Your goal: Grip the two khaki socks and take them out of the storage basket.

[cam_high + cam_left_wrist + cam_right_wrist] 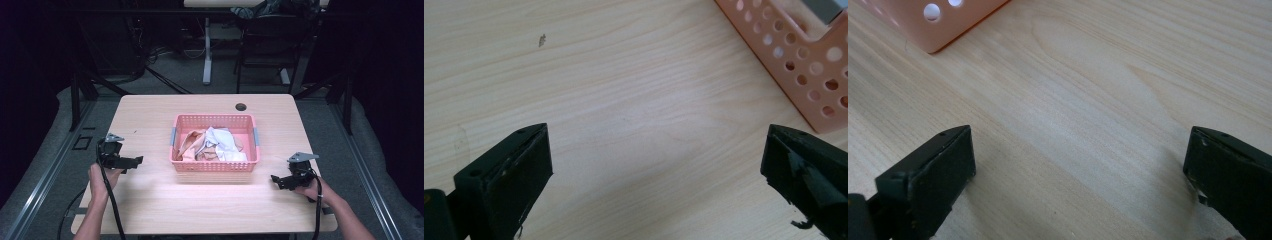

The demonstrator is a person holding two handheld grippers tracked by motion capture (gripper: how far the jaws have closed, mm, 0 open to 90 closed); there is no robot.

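A: High view. Report status.

B: A pink basket (215, 145) sits at table (150, 115) centre and holds crumpled cloths (216, 144), white and peach. The left gripper (131, 161) rests on the table at the basket's 9 o'clock. The right gripper (278, 181) rests near the basket's 4 o'clock. Both are apart from the basket. Neither touches a cloth.

A: Progress?

B: Judged at the start. All cloths lie inside the basket. None lies on the bare table. The work in hand looks like lifting the cloths out, and every piece remains to be done.

A: Left gripper view.

B: The jaws stand wide apart with nothing between them. Bare wood grain lies below. The perforated basket wall (804, 65) appears at 2 o'clock, beyond the jaw tips and clear of them.

A: Right gripper view.

B: The jaws again stand wide and empty. One basket corner (940, 25) appears at 11 o'clock, well ahead of the jaw tips. Table surface lies between.

A: Position of the cloths relative to the tools?

B: Between the two grippers, behind the basket walls. Each gripper probably must rise over the rim to reach them.
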